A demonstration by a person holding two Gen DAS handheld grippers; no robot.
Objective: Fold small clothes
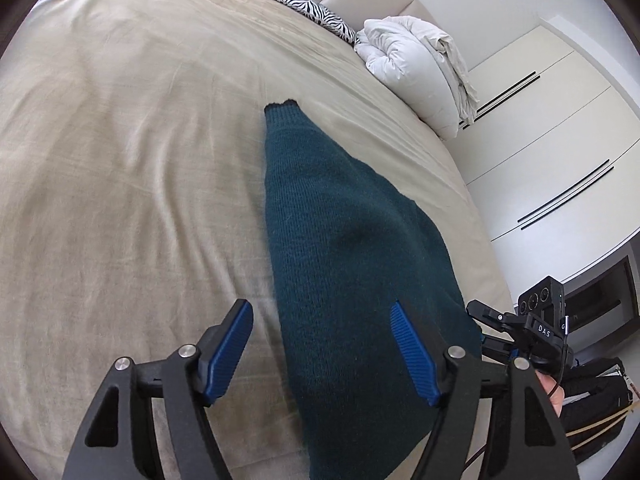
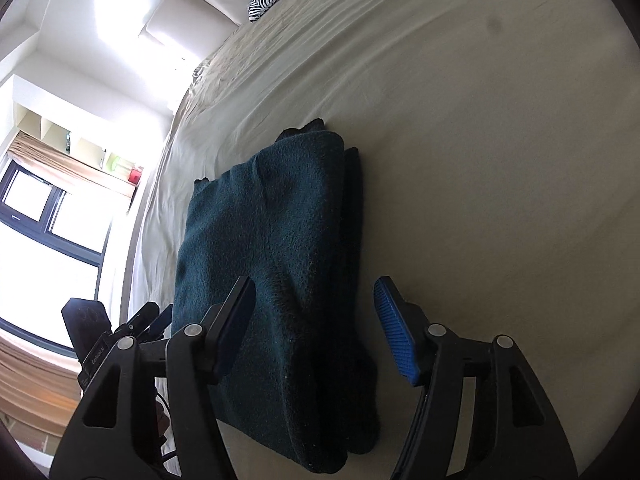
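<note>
A dark teal knitted sweater (image 1: 340, 248) lies folded lengthwise on the beige bed sheet (image 1: 120, 160), narrow end pointing away. My left gripper (image 1: 320, 324) is open and hovers over the sweater's near left edge, one blue pad on each side of that edge. In the right wrist view the sweater (image 2: 272, 248) shows stacked folded layers. My right gripper (image 2: 316, 308) is open above the sweater's near right edge. The right gripper's body also shows in the left wrist view (image 1: 532, 332), beside the sweater.
A zebra-print pillow (image 1: 312, 8) and a rolled white duvet (image 1: 416, 64) lie by the padded headboard. White wardrobe doors (image 1: 560, 140) stand past the bed's right edge. A window (image 2: 48, 216) and shelves are on the other side.
</note>
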